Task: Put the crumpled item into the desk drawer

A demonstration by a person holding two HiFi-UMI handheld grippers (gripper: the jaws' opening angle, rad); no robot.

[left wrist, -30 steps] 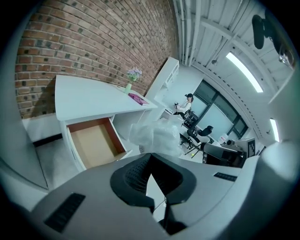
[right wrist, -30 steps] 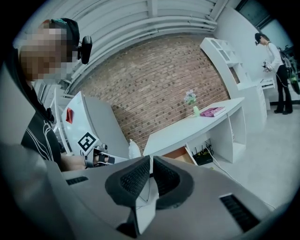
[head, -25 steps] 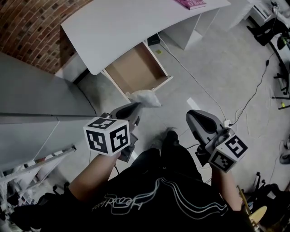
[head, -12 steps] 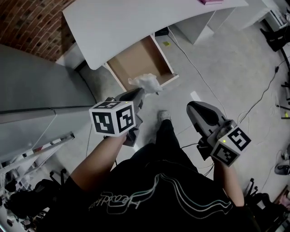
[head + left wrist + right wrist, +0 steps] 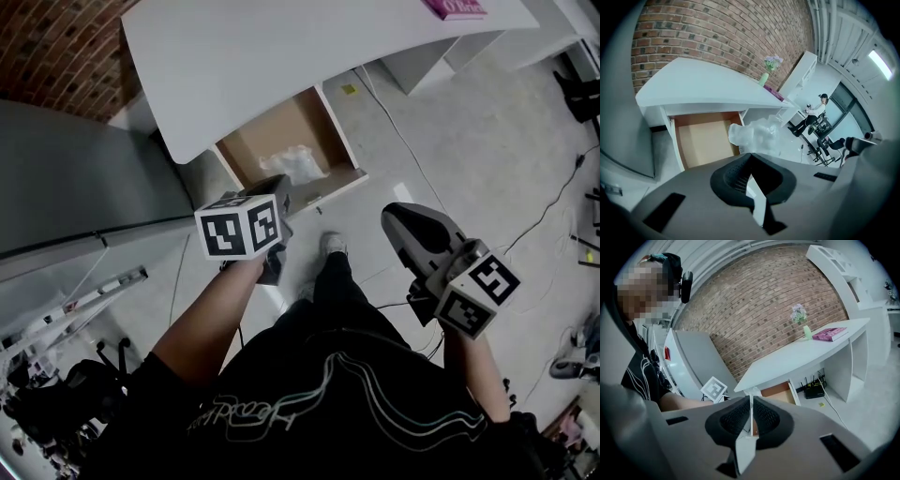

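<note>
A crumpled clear plastic wrap [image 5: 292, 164] hangs over the open desk drawer [image 5: 262, 141], whose bottom is bare brown board. My left gripper [image 5: 278, 184] is shut on the wrap's near end. In the left gripper view the crumpled plastic wrap [image 5: 754, 136] sticks out just past my left gripper [image 5: 750, 155], over the right side of the drawer [image 5: 701, 140]. My right gripper [image 5: 396, 214] is shut and holds nothing, lower right of the drawer above the floor. From my right gripper [image 5: 751, 397], the drawer [image 5: 780, 392] shows under the white desk [image 5: 801, 357].
The white desk [image 5: 281, 47] carries a pink book [image 5: 457, 7] and a small flower vase [image 5: 768, 70]. A grey cabinet [image 5: 84, 178] stands left of the drawer. A cable [image 5: 553, 206] trails on the floor at right. A black router [image 5: 814, 391] sits under the desk.
The left gripper has carried the plastic wrap forward, from short of the drawer front to over the open drawer. The desk is closer in both gripper views. The right gripper stayed shut.
</note>
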